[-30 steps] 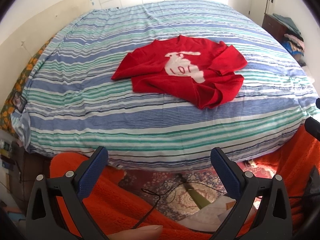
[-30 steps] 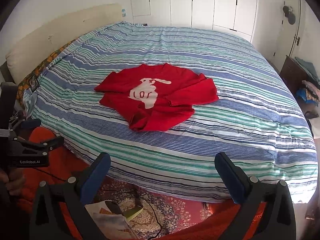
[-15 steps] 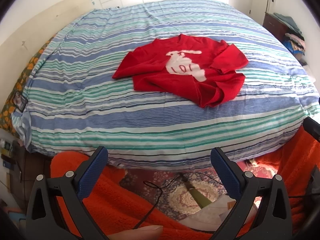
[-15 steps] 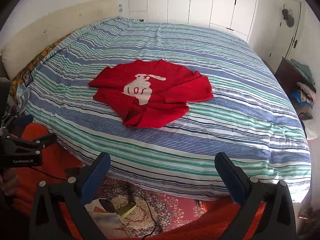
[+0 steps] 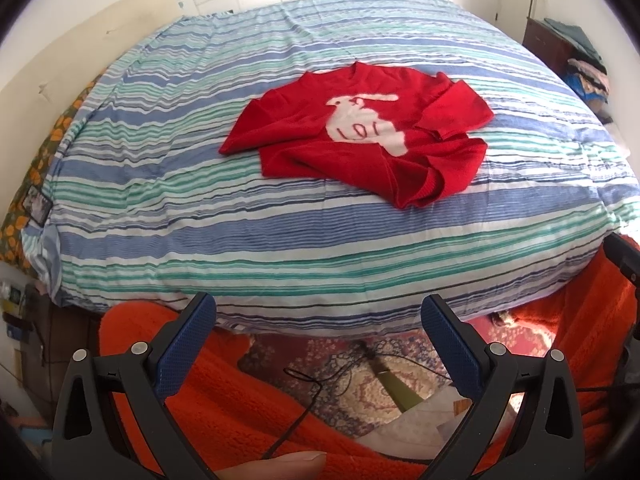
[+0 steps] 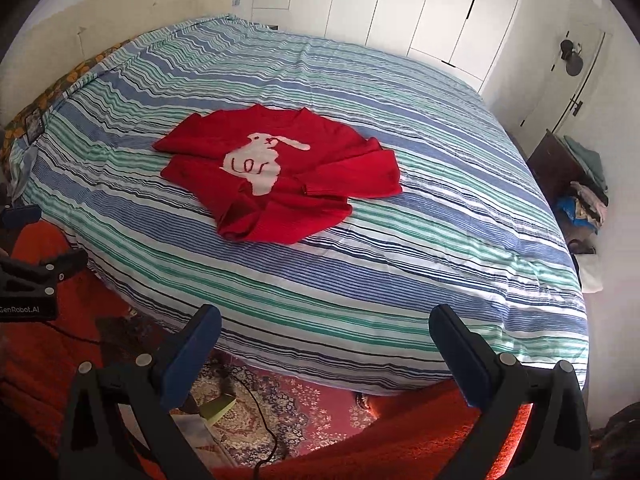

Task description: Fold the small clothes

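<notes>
A small red sweater (image 5: 360, 136) with a white animal figure lies crumpled on the striped bed cover (image 5: 200, 216); its right sleeve is folded over and its hem is bunched. It also shows in the right wrist view (image 6: 280, 176) on the bed cover (image 6: 400, 272). My left gripper (image 5: 319, 312) is open and empty, held off the near bed edge, well short of the sweater. My right gripper (image 6: 324, 322) is open and empty over the near bed edge, to the right. The left gripper's body (image 6: 28, 280) shows at the right view's left edge.
An orange blanket (image 5: 240, 408), a patterned rug (image 6: 288, 404) and a black cable (image 5: 312, 392) lie on the floor below the grippers. A dark dresser (image 6: 560, 168) with piled clothes stands at the right. White wardrobe doors (image 6: 400, 4) and a cream headboard (image 5: 80, 48) border the bed.
Both grippers have moved slightly toward the bed and risen, the right one more; the sweater sits lower and larger in the right view. The sweater itself has not moved.
</notes>
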### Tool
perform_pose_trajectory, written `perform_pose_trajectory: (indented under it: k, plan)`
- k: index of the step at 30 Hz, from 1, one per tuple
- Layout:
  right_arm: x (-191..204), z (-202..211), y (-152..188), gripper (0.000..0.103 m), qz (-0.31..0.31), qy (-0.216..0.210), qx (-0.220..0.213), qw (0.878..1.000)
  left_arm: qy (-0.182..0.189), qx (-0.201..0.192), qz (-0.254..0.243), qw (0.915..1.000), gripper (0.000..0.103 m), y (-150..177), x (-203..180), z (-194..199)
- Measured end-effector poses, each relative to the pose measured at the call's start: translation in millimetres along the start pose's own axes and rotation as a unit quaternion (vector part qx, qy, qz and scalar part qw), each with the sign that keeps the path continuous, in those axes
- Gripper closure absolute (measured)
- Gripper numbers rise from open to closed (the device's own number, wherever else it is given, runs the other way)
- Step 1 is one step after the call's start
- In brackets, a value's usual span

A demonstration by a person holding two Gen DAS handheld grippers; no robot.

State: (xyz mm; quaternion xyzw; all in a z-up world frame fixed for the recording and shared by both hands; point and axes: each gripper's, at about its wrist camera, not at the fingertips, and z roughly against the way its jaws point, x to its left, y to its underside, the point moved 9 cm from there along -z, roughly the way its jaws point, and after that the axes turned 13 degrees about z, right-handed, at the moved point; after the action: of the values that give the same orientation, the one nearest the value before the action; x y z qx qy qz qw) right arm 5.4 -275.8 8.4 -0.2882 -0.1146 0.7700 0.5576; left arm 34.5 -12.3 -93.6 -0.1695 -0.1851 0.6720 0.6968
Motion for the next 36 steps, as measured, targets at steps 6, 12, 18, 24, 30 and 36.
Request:
perform_pose_trajectory:
  k: [6,12,18,24,30,36]
  plan:
    - [-1.5,-2.0,2.6,0.001,0.004,0.009,0.008,1.000,0.000,0.004,-0.001,1.0000,0.001,1.3,-0.8,-2.0]
    - [-1.5,-4.6,3.7,0.001,0.013,0.022,0.018,1.000,0.000,0.005,0.000,1.0000,0.001,1.5,-1.2,-2.9]
    - [-4.0,-4.6,4.7,0.001,0.014,0.033,0.023,0.999,0.001,0.005,0.000,1.0000,0.001,2.6,-1.4,-3.1]
    - [-4.1,-4.7,4.8,0.001,0.013,0.034,0.023,0.999,0.000,0.006,0.000,1.0000,0.001,2.6,-1.5,-3.2]
    - [-3.9,-4.7,4.4,0.001,0.013,0.034,0.023,0.999,0.000,0.006,-0.001,1.0000,0.001,2.9,-1.5,-3.1]
    - [-3.2,-5.3,5.4,0.001,0.013,0.032,0.025,0.999,0.001,0.005,-0.001,1.0000,0.001,3.3,-2.5,-3.1]
